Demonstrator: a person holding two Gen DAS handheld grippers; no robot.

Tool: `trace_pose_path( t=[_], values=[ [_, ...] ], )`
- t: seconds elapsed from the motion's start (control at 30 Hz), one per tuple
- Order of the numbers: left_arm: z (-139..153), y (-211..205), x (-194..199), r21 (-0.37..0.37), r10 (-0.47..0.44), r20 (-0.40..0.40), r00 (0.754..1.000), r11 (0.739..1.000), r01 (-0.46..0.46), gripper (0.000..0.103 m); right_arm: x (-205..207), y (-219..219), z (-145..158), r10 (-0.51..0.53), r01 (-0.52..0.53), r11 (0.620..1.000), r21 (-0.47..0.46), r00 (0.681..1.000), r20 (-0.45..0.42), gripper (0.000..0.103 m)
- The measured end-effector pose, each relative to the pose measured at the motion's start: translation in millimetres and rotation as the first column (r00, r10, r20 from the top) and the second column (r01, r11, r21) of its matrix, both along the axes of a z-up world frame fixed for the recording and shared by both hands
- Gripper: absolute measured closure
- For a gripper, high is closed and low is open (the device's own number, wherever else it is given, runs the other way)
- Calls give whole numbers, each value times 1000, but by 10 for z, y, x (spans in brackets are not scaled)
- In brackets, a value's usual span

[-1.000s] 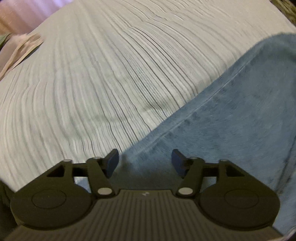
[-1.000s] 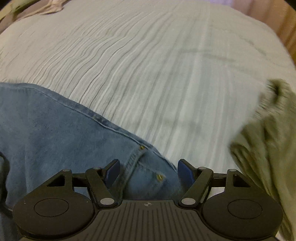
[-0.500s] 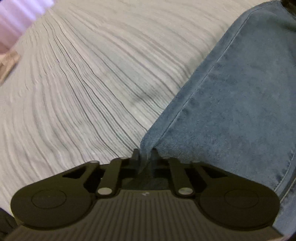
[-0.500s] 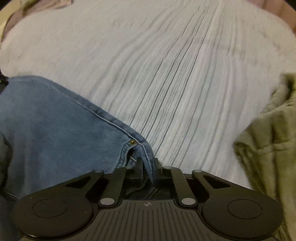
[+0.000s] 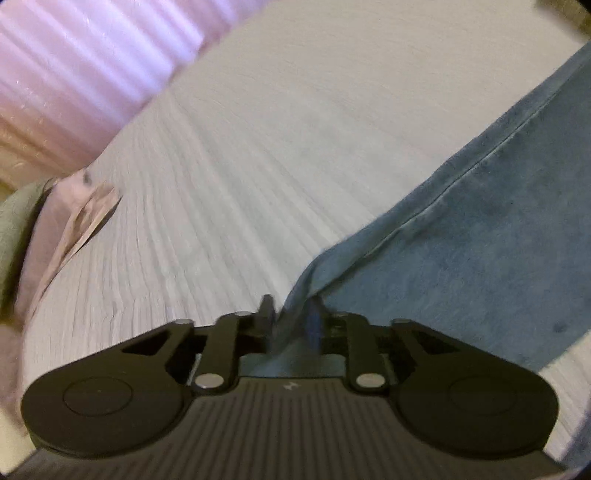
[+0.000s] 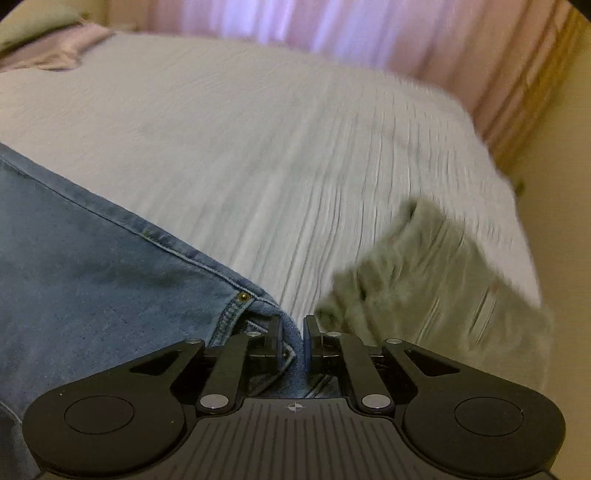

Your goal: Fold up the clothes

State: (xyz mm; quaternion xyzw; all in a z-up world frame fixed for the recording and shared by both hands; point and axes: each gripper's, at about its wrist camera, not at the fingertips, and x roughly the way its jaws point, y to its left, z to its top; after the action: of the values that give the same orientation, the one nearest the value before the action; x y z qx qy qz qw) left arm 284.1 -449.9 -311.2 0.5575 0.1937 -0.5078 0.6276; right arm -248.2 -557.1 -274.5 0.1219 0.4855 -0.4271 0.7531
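Two grippers pinch one pair of jeans (image 6: 110,280) on the striped bedspread (image 5: 258,155), jaws easing apart: left gripper (image 5: 290,317) on a hem corner, right gripper (image 6: 291,336) on the riveted waistband. Only the right view shows one olive garment (image 6: 436,280). We read no lettering.

A bed under a pale ribbed bedspread (image 6: 295,147) fills the room; pink curtains (image 6: 295,26) glow at its far side.

place: home bedroom | cues: ribbed bedspread (image 6: 295,147); pink curtains (image 5: 74,74); pillow (image 5: 14,229)
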Motion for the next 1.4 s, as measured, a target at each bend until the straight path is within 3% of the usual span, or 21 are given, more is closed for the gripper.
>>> trace_pose_path(
  t=[0.03, 0.1, 0.17, 0.23, 0.27, 0.37, 0.43, 0.53, 0.67, 0.73, 0.8, 0.9, 1.0, 1.07, 1.13, 1.17, 1.2, 1.23, 1.27, 1.37, 1.4],
  values=[
    [-78, -14, -51, 19, 13, 38, 999, 1000, -13, 71, 16, 16, -74, -24, 23, 999, -23, 999, -47, 57],
    [-78, 103, -49, 12, 70, 11, 997, 997, -70, 68, -64, 150, -74, -86, 78, 990, -114, 994, -70, 23],
    [7, 343, 46, -23, 215, -66, 974, 976, -217, 67, -291, 313, 34, -176, 180, 979, -93, 983, 47, 23],
    [101, 695, 193, -52, 405, -174, 898, 907, -419, 63, -609, 520, 128, -293, 297, 955, 9, 938, 186, 23],
    [171, 930, 280, -51, 495, -236, 836, 853, -520, 63, -751, 674, 180, -352, 348, 935, 61, 904, 241, 23],
    [337, 1829, 447, -2, 707, -412, 574, 630, -777, 63, -1146, 1197, 257, -521, 481, 853, 201, 786, 333, 23],
    [402, 2462, 426, 50, 785, -462, 412, 487, -872, 63, -1369, 1594, 261, -617, 556, 787, 268, 714, 332, 23],
    [452, 3323, 220, 122, 849, -488, 203, 297, -947, 60, -1674, 2162, 240, -748, 648, 663, 374, 582, 319, 23],
    [314, 3943, -61, 202, 837, -548, -14, 116, -973, 43, -1985, 2725, 185, -871, 679, 490, 546, 370, 322, 23],
    [162, 4109, -120, 229, 820, -566, -84, 58, -972, 42, -2070, 2850, 136, -897, 663, 439, 606, 295, 328, 23],
    [9, 4127, -152, 233, 798, -587, -133, 9, -972, 42, -2113, 2919, 80, -905, 635, 420, 648, 241, 351, 23],
    [-191, 4042, -106, 189, 808, -578, -116, -6, -982, 39, -2109, 2951, -4, -894, 620, 437, 652, 218, 391, 23],
    [-294, 3940, -116, 113, 830, -556, -44, 23, -993, 43, -2049, 2889, -182, -884, 616, 453, 645, 217, 413, 23],
    [-221, 3877, -141, 61, 827, -562, 24, 70, -996, 86, -2039, 2862, -272, -880, 621, 451, 641, 191, 435, 23],
    [-99, 3853, -84, 37, 831, -550, 81, 121, -992, 100, -2037, 2832, -344, -875, 625, 447, 640, 157, 457, 23],
    [-23, 3881, -38, 39, 819, -567, 88, 134, -990, 101, -2032, 2804, -367, -877, 625, 440, 645, 143, 459, 28],
    [84, 3890, 15, 25, 805, -584, 108, 150, -988, 101, -2025, 2775, -378, -884, 631, 426, 648, 139, 446, 49],
    [255, 3889, 64, -21, 790, -594, 154, 176, -984, 102, -2022, 2744, -385, -901, 649, 400, 647, 149, 407, 79],
    [430, 3892, 96, -76, 768, -605, 209, 206, -976, 101, -2056, 2730, -373, -909, 653, 388, 650, 156, 386, 87],
    [991, 3976, 193, -198, 669, -655, 352, 298, -934, 99, -2225, 2800, -127, -872, 594, 453, 665, 142, 468, 92],
    [1131, 4008, 199, -242, 669, -620, 410, 334, -911, 99, -2255, 2813, -14, -855, 572, 487, 660, 159, 493, 93]
  ],
)
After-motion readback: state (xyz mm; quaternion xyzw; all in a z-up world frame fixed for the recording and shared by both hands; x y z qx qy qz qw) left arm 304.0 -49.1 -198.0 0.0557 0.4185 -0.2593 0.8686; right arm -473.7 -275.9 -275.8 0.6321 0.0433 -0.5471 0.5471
